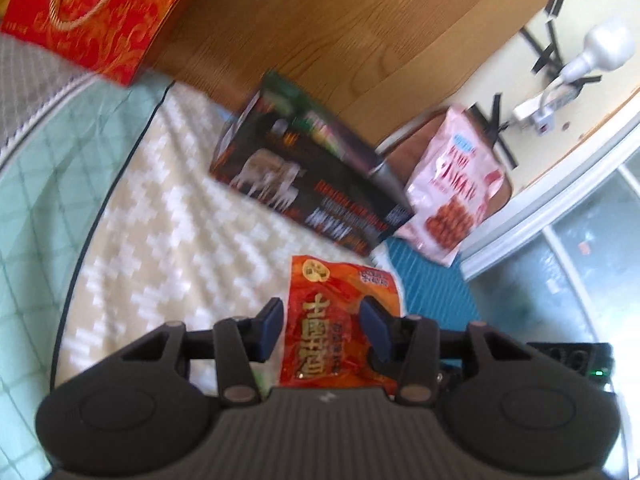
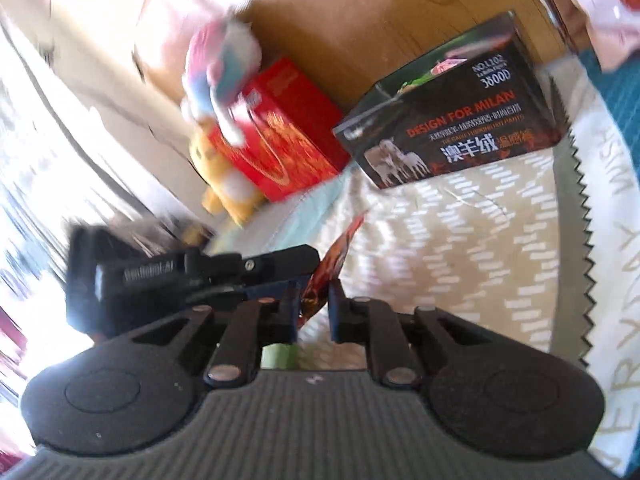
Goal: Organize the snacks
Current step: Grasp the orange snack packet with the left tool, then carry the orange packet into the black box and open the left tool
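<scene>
An orange-red snack packet [image 1: 340,320] with gold characters sits between the fingers of my left gripper [image 1: 326,330], whose jaws stand open around it without pressing. In the right wrist view the same packet [image 2: 330,264] shows edge-on, and my right gripper [image 2: 314,308] is shut on its lower edge. The left gripper [image 2: 192,276] shows there as a black body at the left, next to the packet. A pink snack bag [image 1: 452,196] leans at the far right beyond a black box [image 1: 312,184].
The black box [image 2: 452,136] lies on a cream patterned blanket [image 2: 460,248] against a wooden headboard [image 1: 320,32]. A red gift box [image 2: 280,132] and soft toys [image 2: 224,80] stand at the back left. A teal cloth [image 1: 436,284] lies right.
</scene>
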`<state>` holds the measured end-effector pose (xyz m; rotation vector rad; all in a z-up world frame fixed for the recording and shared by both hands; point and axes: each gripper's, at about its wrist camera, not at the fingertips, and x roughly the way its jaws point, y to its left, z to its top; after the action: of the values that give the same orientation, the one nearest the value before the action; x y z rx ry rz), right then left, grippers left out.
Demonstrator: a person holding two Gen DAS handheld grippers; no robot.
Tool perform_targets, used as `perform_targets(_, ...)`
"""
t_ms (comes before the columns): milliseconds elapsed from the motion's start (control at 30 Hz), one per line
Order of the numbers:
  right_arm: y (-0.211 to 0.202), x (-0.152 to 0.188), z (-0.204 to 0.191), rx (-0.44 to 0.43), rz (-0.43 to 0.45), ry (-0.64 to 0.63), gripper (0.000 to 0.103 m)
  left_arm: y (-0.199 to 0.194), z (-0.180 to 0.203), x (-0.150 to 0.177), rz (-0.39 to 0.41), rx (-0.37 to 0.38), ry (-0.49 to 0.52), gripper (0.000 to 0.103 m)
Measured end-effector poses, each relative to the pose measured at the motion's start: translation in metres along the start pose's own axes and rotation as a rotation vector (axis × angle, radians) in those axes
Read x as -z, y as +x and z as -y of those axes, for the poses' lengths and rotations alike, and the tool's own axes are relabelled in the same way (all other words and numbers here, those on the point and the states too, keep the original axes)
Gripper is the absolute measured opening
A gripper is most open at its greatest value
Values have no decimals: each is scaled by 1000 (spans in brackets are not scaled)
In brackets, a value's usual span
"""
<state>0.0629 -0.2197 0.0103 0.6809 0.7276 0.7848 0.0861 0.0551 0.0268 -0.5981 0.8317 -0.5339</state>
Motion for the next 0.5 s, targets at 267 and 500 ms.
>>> perform_targets(267,2,-57,-18,14,121,-99,15,20,41,-70,73,-5,90,43)
perform_targets(500,12,-117,6,186,220,-214,16,100,79,-125,86,-75,218,45)
